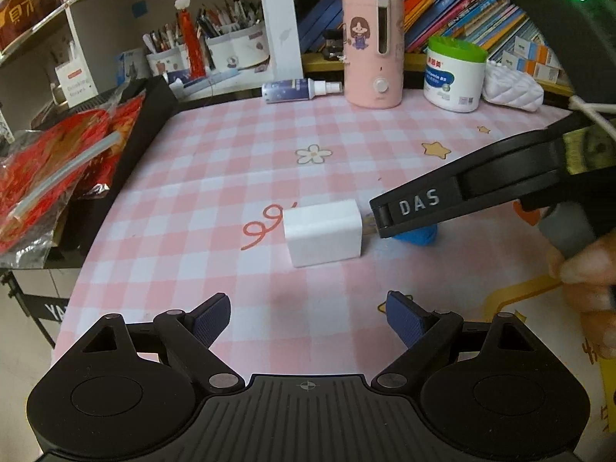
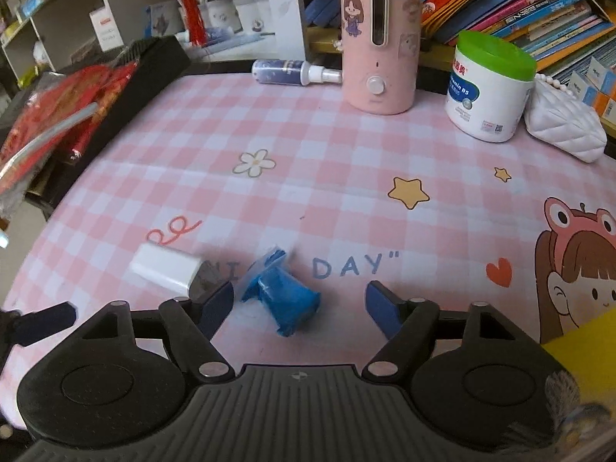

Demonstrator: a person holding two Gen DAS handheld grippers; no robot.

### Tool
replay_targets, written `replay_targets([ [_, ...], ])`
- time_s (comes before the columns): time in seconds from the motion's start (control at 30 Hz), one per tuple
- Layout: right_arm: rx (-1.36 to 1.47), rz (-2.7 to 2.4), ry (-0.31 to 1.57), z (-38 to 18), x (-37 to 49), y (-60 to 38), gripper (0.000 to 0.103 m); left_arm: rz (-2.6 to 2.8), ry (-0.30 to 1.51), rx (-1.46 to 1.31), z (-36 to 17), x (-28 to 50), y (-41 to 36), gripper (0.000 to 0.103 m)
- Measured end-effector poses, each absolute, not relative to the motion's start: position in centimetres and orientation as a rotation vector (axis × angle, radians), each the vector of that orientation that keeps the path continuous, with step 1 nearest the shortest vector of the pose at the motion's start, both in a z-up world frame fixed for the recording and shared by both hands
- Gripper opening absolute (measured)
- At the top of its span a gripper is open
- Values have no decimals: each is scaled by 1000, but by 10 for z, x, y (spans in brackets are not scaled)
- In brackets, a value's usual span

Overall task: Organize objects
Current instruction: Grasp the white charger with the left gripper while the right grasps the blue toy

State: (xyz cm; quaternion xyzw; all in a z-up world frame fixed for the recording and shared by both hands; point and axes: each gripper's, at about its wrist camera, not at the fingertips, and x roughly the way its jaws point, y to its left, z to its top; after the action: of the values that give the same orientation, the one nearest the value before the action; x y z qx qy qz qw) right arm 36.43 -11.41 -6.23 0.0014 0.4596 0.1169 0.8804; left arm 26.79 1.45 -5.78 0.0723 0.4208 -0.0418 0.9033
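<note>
Pink-and-white checked tablecloth (image 2: 308, 146) printed with flower, stars and cartoon girl, spread over the desk; white cube-shaped plug charger (image 1: 323, 231) lying near mid-cloth beside a red squiggle print, metal prongs turned toward the right gripper; same charger at lower left in the right wrist view (image 2: 167, 267), on its side. Small blue roll of plastic bags (image 2: 283, 298) resting on the cloth just beside the charger, loose end flared; mostly hidden behind the black finger in the left wrist view (image 1: 417, 235). Left gripper (image 1: 308, 317) low over the cloth, near side of the charger, blue pads spread wide, nothing between them. Right gripper (image 2: 300, 308) set wide as well, blue roll lying between the fingertips, pads apart from it on both sides; contact with the cloth not discernible. At the far edge: tall pink cylindrical humidifier with girl sticker (image 2: 379, 34), upright; dark-blue spray bottle (image 2: 294, 73) lying flat to its left; white tub with green lid (image 2: 491, 84) and white quilted pouch (image 2: 566, 131) to its right.
</note>
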Motion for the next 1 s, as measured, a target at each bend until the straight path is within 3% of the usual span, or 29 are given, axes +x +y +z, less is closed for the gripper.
replay_targets([
  [0.13,2,253,990,-74,373,-112,62,-84,865,145,-57,271,15,90],
  [0.17,8,257,998,-76,375,-112,56,-85,864,146,-58,272,14,90],
  [0.2,7,259,983,-76,374,-112,40,-87,863,146,-58,273,13,90],
  [0.27,8,282,983,-73,374,-114,26,-90,861,141,-58,277,12,90],
  [0.73,84,207,862,-37,350,-142,26,-30,836,40,-74,323,-1,88],
  [0.8,94,205,867,-38,349,-143,26,-25,836,36,-76,326,-2,84],
  [0.87,99,205,871,-38,348,-145,26,-36,846,24,-79,328,-2,66],
  [1.0,105,207,880,-38,347,-145,26,-49,868,7,-78,327,1,65],
])
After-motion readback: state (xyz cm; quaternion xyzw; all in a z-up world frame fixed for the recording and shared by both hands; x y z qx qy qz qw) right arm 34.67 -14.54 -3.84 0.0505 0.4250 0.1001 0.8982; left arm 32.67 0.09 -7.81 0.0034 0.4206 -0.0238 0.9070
